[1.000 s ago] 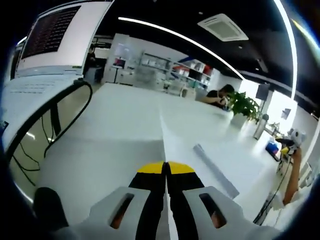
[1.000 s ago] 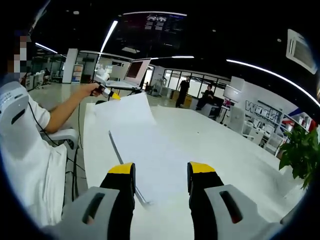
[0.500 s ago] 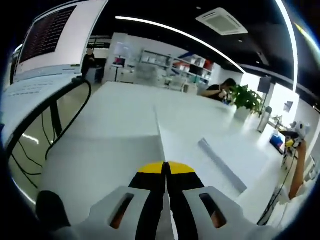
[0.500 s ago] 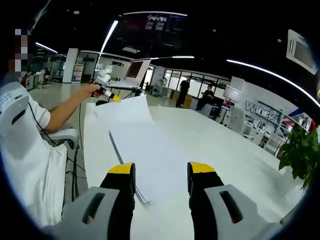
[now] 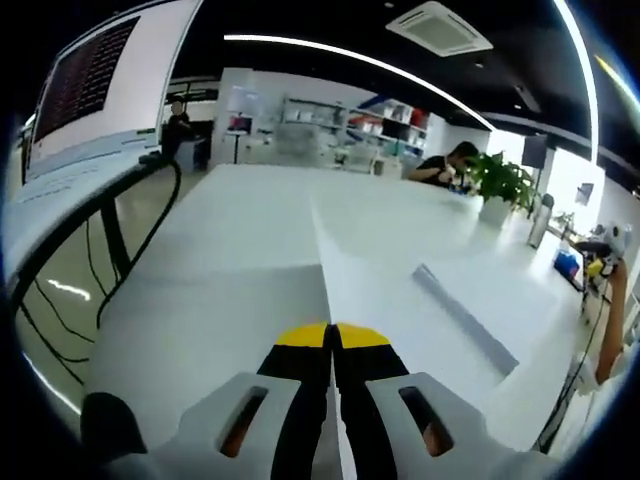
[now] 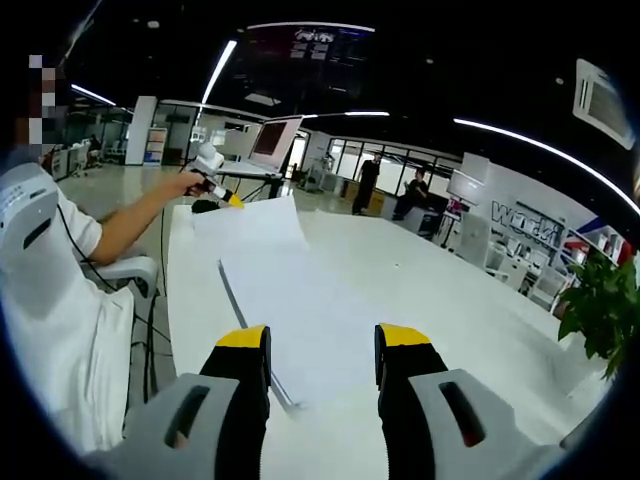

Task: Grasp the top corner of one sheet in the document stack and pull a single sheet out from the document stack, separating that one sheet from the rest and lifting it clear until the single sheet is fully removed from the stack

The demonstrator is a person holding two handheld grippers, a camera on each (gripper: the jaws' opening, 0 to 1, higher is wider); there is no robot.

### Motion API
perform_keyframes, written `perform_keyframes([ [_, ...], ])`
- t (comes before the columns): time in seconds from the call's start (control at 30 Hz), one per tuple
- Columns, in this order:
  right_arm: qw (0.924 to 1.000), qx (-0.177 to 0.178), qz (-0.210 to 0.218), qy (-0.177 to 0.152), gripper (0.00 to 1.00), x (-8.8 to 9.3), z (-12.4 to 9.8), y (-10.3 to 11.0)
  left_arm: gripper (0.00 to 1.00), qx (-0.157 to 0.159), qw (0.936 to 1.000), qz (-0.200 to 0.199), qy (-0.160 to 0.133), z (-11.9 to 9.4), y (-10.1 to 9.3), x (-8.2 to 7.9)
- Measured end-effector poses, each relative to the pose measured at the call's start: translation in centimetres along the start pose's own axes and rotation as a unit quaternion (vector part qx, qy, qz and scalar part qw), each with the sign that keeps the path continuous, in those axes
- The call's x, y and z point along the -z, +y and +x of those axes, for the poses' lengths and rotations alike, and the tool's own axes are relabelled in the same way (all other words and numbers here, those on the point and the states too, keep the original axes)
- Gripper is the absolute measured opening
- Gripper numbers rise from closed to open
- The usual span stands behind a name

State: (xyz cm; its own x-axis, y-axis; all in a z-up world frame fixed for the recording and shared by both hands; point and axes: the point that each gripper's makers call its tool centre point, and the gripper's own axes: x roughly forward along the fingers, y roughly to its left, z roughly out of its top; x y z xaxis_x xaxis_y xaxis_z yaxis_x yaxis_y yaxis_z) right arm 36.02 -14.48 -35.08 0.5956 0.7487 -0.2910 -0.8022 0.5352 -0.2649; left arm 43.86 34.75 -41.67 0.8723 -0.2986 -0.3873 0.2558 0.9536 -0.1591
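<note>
The document stack [image 6: 300, 310] lies flat on the white table [image 6: 450, 320], with a grey edge along its left side. One white sheet [image 6: 250, 222] rises from its far end. My left gripper [image 6: 232, 200], held by a hand, is shut on that sheet's top corner. In the left gripper view the sheet [image 5: 326, 290] runs nearly edge-on out of the shut yellow-tipped left gripper [image 5: 332, 335]. The stack [image 5: 470, 300] lies beyond it to the right. My right gripper [image 6: 323, 340] hovers open over the stack's near end, holding nothing. It also shows as the right gripper [image 5: 600, 262] at the far right.
A large screen [image 5: 90, 80] and a black chair frame [image 5: 100, 240] stand to the left of the table. The person's white sleeve [image 6: 40, 290] and arm are at left. Potted plants [image 5: 500, 185] [image 6: 600, 300] and seated people are further off.
The left gripper has lifted slightly with the sheet corner, and its view has shifted a little. The right gripper has stayed where it was, still open.
</note>
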Motion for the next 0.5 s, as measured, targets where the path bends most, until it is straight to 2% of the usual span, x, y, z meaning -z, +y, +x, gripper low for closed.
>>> perform_keyframes([
  [0.23, 1.0, -0.001, -0.001, 0.002, 0.42, 0.07, 0.05, 0.03, 0.03, -0.006, 1.0, 0.0, -0.006, -0.23, 0.31, 0.04],
  [0.5, 1.0, -0.002, -0.002, 0.001, 0.42, 0.02, 0.03, 0.1, 0.03, -0.005, 1.0, 0.0, 0.006, 0.33, 0.4, 0.67],
])
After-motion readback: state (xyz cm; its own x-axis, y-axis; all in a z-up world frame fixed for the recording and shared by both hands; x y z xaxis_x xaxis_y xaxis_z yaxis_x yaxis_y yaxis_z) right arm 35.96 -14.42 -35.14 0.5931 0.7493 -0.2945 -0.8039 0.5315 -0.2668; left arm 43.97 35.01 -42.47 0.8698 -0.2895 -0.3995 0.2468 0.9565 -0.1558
